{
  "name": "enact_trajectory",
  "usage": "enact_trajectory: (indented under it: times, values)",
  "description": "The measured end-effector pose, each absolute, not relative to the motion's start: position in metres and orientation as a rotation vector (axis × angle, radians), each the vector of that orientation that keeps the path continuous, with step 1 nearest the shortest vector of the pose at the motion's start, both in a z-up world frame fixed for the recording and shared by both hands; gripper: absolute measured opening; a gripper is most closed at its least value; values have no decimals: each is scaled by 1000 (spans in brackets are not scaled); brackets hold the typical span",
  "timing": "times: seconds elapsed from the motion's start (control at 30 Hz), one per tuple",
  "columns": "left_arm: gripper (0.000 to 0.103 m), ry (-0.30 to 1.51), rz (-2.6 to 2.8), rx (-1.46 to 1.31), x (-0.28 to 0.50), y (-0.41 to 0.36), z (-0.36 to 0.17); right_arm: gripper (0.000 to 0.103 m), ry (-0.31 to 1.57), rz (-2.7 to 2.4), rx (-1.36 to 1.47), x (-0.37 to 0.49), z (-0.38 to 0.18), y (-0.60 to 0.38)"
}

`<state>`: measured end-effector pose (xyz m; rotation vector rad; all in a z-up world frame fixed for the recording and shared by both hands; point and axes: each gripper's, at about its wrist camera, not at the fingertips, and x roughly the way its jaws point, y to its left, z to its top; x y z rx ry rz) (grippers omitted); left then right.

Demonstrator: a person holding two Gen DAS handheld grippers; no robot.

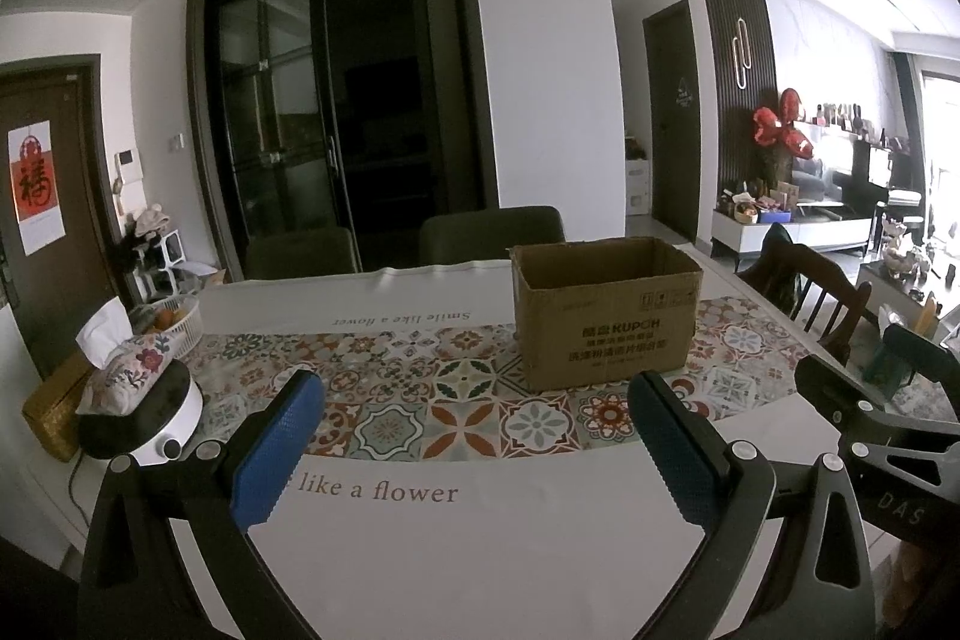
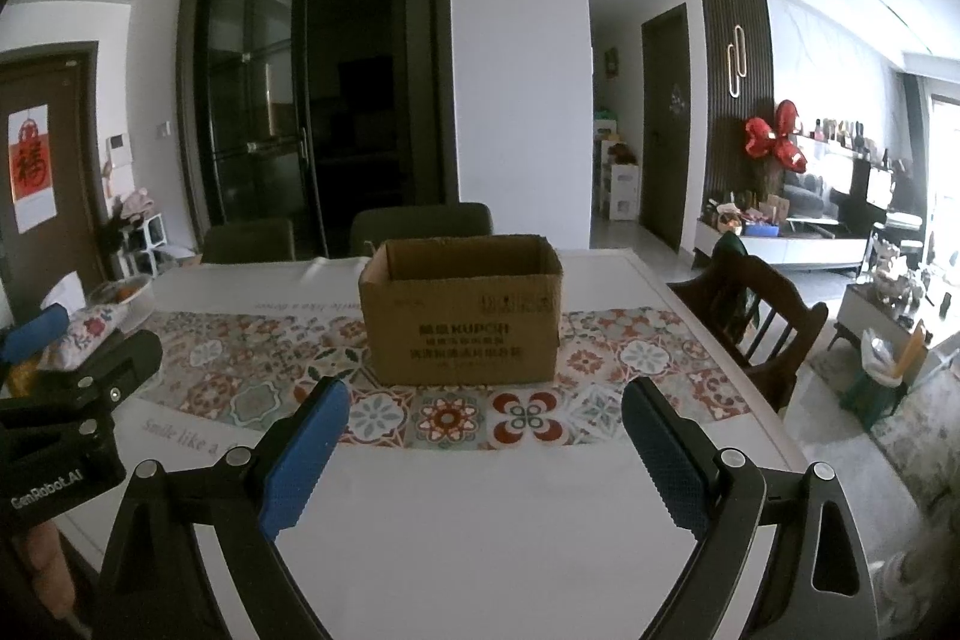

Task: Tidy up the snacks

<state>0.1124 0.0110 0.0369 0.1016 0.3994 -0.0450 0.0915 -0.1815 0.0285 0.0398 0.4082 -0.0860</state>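
Observation:
An open brown cardboard box (image 1: 606, 316) stands on the patterned tablecloth (image 1: 420, 400), top flaps open; its inside is hidden. It also shows in the right wrist view (image 2: 462, 310), straight ahead. My left gripper (image 1: 480, 436) is open and empty, held over the table's near side, left of the box. My right gripper (image 2: 486, 448) is open and empty, in front of the box and apart from it. No snack shows in either view.
A floral tissue pouch (image 1: 129, 376) lies on a white round appliance (image 1: 156, 424) at the table's left, with a white basket (image 1: 174, 322) behind. Chairs stand at the far side (image 1: 492, 235) and at the right (image 2: 756, 316).

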Motion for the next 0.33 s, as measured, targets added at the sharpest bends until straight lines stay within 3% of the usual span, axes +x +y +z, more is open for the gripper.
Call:
enact_trajectory:
  times: [0.33]
  values:
    - [103, 397, -40, 103, 114, 9, 38, 93, 408, -89, 37, 90, 26, -182]
